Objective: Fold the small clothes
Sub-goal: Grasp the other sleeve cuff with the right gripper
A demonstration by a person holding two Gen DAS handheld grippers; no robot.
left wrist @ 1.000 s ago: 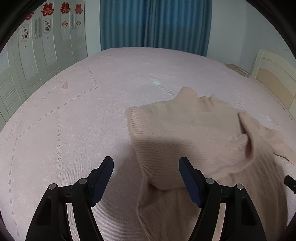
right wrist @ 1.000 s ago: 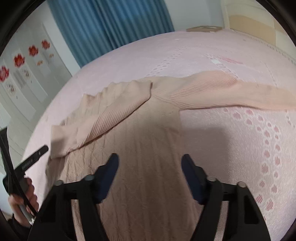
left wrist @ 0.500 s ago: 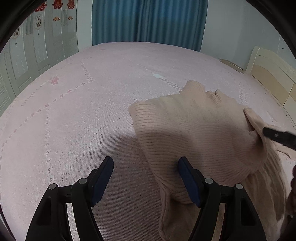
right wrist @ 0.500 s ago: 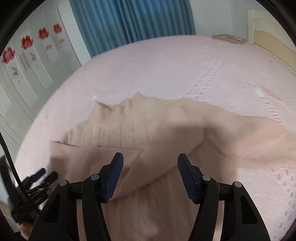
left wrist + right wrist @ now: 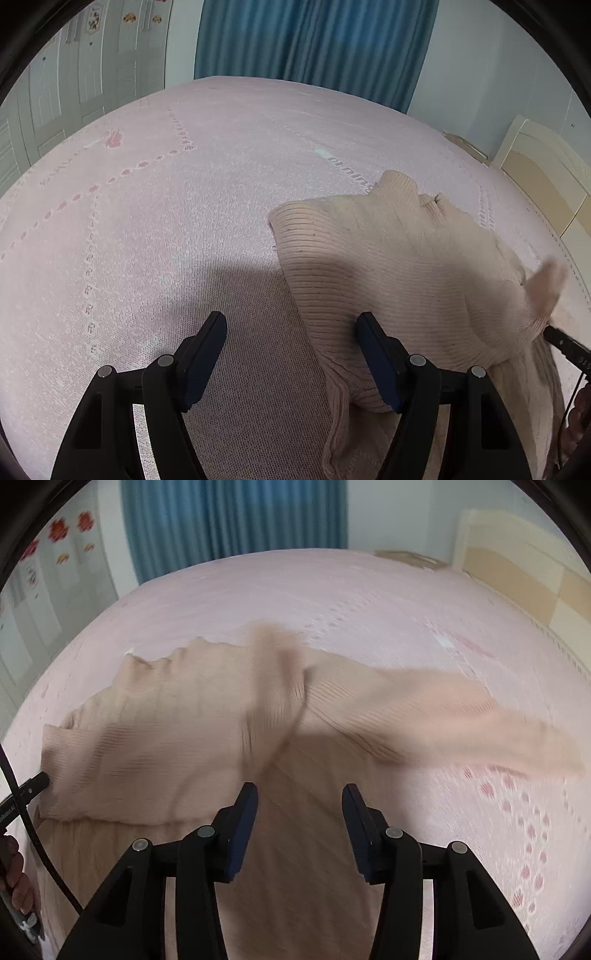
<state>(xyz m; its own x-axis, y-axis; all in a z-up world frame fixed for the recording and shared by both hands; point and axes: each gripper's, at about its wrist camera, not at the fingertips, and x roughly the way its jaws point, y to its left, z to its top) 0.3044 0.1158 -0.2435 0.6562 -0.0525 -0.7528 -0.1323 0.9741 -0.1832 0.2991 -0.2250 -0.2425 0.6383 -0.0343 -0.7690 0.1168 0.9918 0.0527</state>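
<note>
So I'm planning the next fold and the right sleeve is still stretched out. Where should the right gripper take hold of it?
Probably near the cuff end of the sleeve, coming down from above with one finger slid under its near edge. It lies long, thin and flat on the bedspread, clear of the sweater body. The right gripper is closing with nothing gripped.

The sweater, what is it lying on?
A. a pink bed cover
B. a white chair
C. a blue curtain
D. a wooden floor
A: the beige sweater is spread on the pink bed cover, while the blue curtain hangs far behind the bed.
</note>
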